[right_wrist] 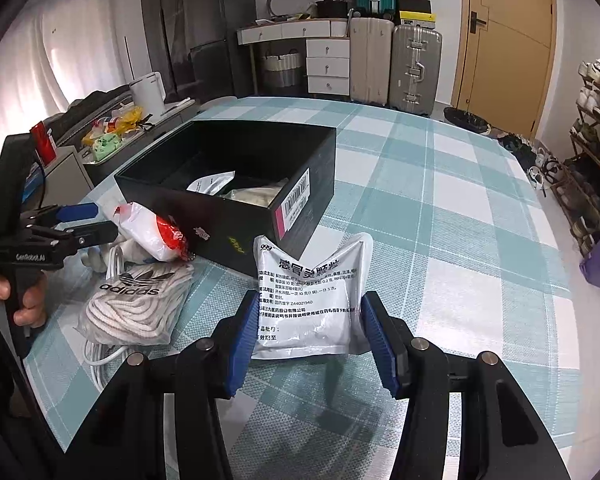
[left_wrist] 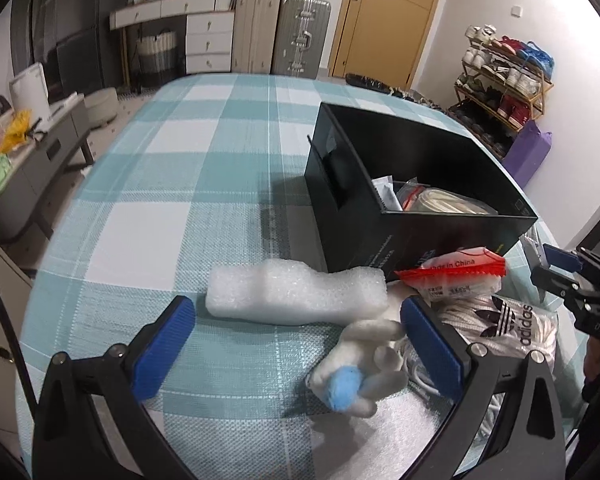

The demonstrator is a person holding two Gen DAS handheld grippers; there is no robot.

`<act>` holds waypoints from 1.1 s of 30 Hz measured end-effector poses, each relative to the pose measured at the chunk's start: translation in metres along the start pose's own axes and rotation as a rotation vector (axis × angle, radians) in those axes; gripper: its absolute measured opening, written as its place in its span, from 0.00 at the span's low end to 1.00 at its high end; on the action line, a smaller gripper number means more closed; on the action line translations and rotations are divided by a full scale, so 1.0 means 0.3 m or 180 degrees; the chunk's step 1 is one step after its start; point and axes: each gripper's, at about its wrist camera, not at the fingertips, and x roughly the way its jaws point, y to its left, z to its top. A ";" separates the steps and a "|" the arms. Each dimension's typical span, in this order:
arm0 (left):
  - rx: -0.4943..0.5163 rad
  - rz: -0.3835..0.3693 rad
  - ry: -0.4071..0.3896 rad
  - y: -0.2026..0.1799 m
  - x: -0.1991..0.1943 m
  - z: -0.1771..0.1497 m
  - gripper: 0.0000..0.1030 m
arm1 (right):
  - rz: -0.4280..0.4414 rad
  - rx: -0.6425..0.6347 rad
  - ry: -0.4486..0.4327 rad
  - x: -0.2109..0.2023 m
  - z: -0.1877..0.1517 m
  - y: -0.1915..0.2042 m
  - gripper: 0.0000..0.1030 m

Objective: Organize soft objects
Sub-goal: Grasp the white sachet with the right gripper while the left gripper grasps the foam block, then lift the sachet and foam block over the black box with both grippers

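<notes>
1. Pads of the right gripper (right_wrist: 306, 344) pinch the white medicine sachet (right_wrist: 310, 304) by its lower sides, lifted clear so it can travel to the box.
2. Wide-spread, the left gripper (left_wrist: 298, 340) hangs empty over the plush toy (left_wrist: 358, 368) and foam piece (left_wrist: 296, 294), likely picking next.
3. Beyond, the black box (right_wrist: 236, 184) sits open on the checked cloth (right_wrist: 440, 208), already holding packets, with the rope bag (right_wrist: 140, 304) beside it.

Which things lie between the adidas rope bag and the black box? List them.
In the right wrist view, a white bag with a red end lies between the adidas rope bag and the black box.
</notes>
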 end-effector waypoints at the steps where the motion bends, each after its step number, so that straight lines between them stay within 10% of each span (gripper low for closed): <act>1: -0.0016 -0.0014 0.0016 0.000 0.003 0.001 1.00 | 0.0000 0.0000 0.0002 0.001 0.000 0.001 0.51; 14: -0.0097 -0.0083 0.0038 0.016 0.023 0.002 0.88 | 0.0005 0.0010 0.0006 0.003 -0.002 -0.004 0.51; 33: 0.0076 -0.0082 -0.0645 -0.023 -0.182 0.040 0.87 | -0.0011 -0.0011 -0.0303 -0.079 0.030 0.018 0.51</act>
